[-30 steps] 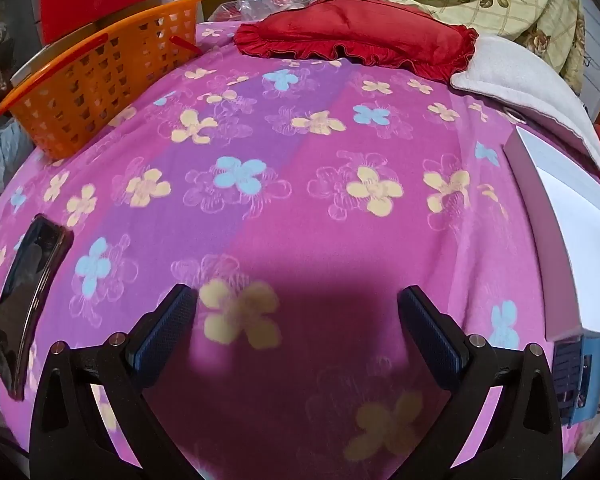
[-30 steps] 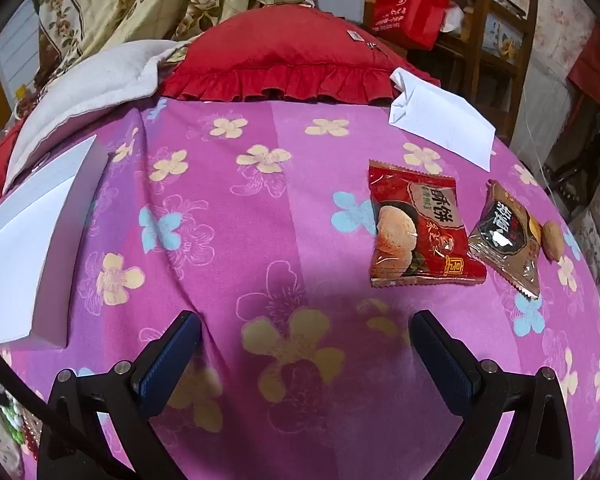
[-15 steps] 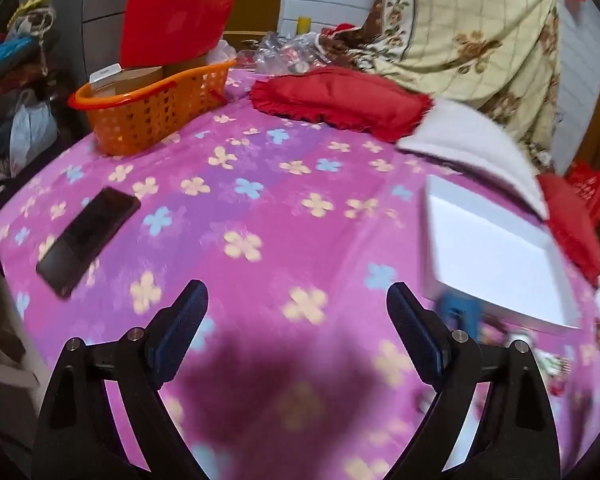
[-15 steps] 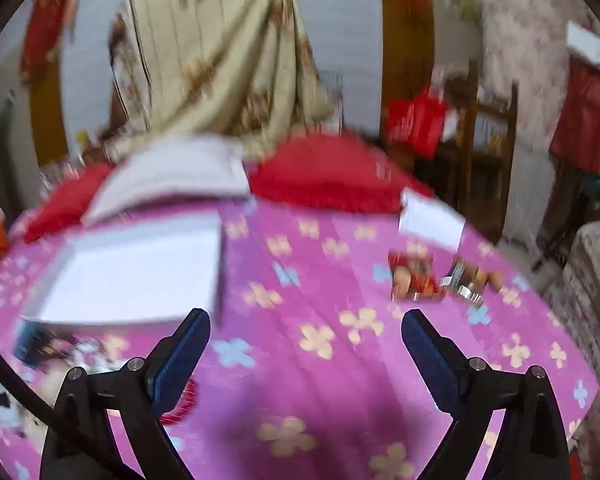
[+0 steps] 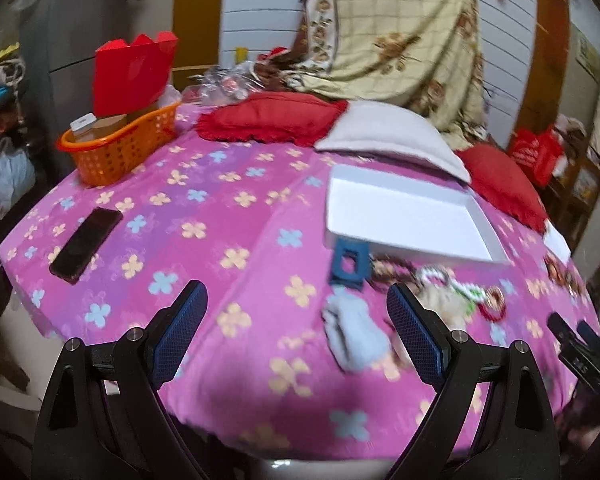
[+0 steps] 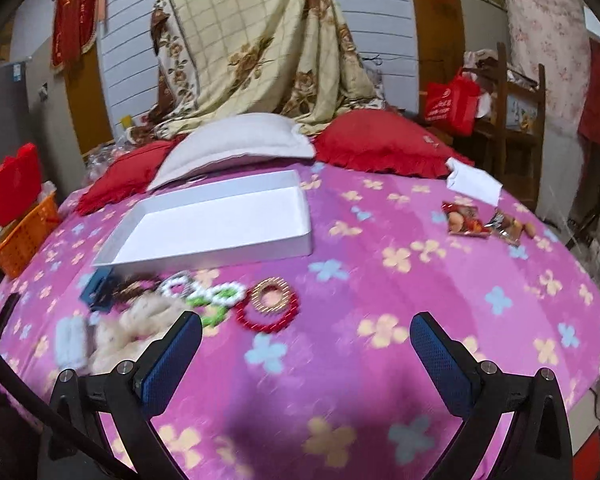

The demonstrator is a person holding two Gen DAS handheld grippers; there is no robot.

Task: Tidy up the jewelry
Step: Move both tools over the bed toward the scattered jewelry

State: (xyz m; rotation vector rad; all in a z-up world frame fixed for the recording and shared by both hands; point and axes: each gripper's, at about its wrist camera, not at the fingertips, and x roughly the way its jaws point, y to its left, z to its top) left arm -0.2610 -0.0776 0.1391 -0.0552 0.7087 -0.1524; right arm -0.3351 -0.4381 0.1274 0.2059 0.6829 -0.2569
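Right wrist view: my right gripper point(image 6: 306, 358) is gaping wide, gripping nothing, while bracelets point(image 6: 268, 304) are lying mid-frame below the tray point(image 6: 304, 236). My left gripper point(image 5: 296, 334) is likewise hanging wide open and empty.

both grippers point(image 5: 296, 328) point(image 6: 306, 354) raised, jewelry point(image 6: 268, 306) revealed

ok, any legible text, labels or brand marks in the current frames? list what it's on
None can be read.
Red snack packet: printed, blurred.
Dark snack packet: too small.
Red shopping bag: white lettering, too small to make out.
Sticker on the grey cabinet: unreadable.
Right gripper body seen from the left wrist: small white marking, blurred.
White tray, phone: no text visible.
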